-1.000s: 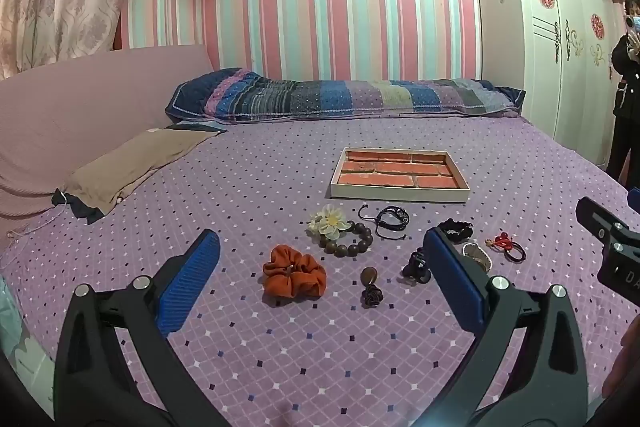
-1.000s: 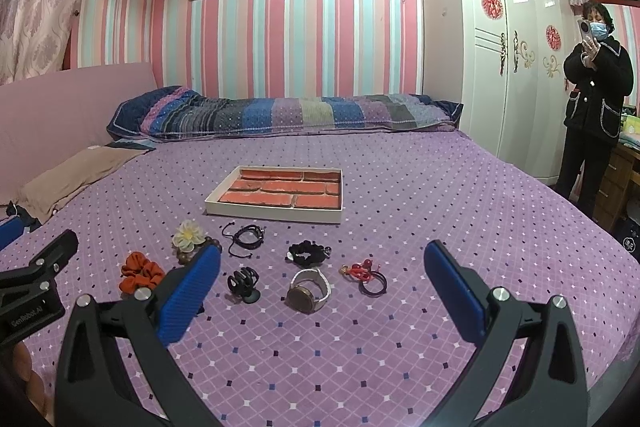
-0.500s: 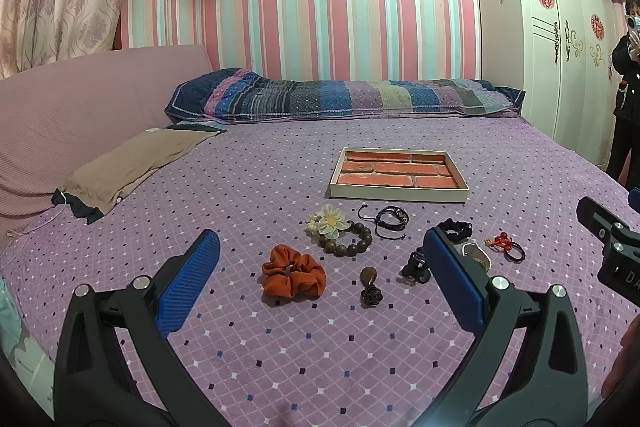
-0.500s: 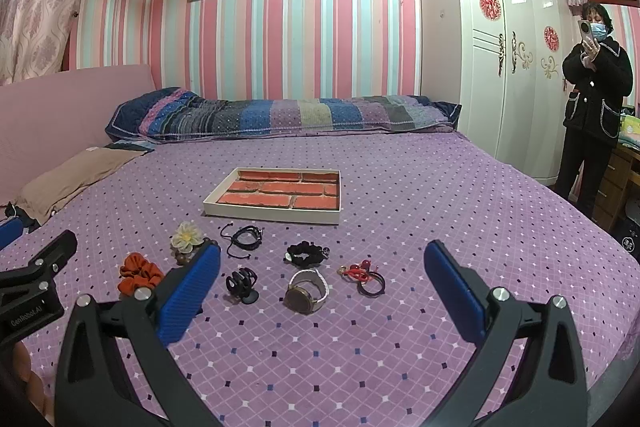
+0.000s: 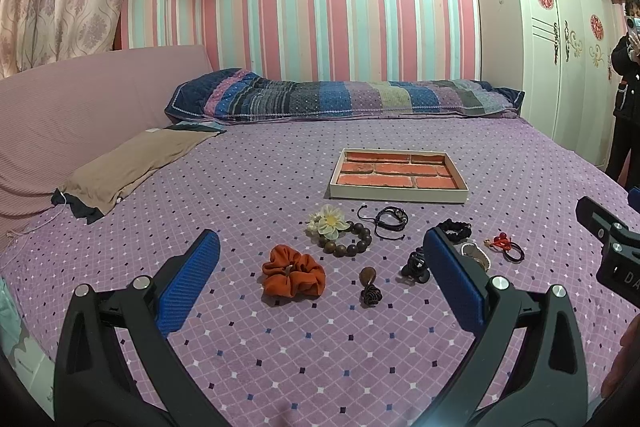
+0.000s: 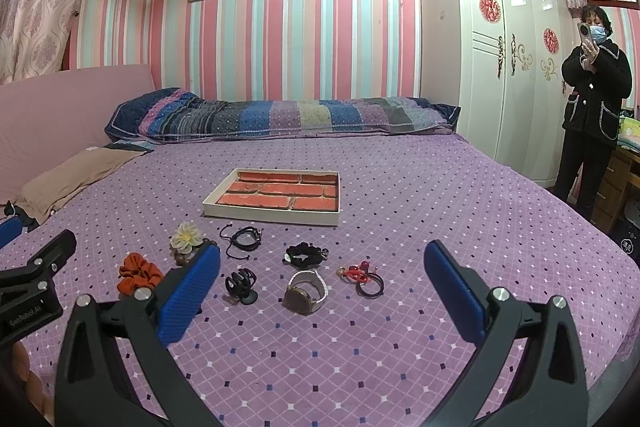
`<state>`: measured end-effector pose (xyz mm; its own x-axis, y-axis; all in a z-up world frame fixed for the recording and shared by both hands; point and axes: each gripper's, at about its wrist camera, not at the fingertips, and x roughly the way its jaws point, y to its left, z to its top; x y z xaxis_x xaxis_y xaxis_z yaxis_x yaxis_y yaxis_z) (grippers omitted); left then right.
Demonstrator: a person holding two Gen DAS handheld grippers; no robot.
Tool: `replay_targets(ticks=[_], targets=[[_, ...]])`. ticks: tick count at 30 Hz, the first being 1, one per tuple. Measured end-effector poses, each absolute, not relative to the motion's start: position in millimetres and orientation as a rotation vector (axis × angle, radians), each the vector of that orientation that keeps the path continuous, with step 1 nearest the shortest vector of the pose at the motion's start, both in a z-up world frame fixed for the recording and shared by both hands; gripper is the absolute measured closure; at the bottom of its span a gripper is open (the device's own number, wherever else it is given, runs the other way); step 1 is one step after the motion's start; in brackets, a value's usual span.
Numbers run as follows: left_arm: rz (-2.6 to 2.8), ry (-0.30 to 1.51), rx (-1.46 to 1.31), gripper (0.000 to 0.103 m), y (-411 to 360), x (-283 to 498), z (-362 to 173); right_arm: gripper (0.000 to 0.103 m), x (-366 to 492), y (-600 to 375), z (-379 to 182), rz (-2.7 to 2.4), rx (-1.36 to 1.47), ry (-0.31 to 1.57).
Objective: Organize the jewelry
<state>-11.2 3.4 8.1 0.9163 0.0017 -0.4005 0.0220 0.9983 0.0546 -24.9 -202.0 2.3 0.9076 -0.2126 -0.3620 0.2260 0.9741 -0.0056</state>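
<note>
Though nothing is held, both hand-held grippers, left (image 5: pixel 320 267) and right (image 6: pixel 322 273), hover with jaws apart over the bed (image 6: pixel 440 195).

Tray (image 6: pixel 276 213): far centre, rigid, brick-lined; empty.
Scrunchie (image 5: pixel 293 275): near left, soft; pinch anywhere.
Watch (image 6: pixel 306 293): heaviest piece, smooth; take by strap.
Beads (image 5: pixel 348 241): hard, may roll.
Clip (image 6: pixel 240 285): stiff plastic.

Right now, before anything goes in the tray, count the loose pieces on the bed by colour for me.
Black: 3, cord bracelet, scrunchie, claw clip
Brown: 2, bead bracelet, pendant
Orange: 1, scrunchie
Cream: 1, flower
White: 1, watch
Red and black: 1, hair tie
Total: 9
</note>
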Motion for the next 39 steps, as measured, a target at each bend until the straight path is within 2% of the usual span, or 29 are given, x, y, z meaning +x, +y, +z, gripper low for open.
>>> replay_targets(ticks=[39], targets=[[-0.014, 0.460, 0.046, 0.003, 6.9, 1.0, -4.0, 0.001, -14.8, -203.1, -11.3, -0.222, 0.037, 0.402]])
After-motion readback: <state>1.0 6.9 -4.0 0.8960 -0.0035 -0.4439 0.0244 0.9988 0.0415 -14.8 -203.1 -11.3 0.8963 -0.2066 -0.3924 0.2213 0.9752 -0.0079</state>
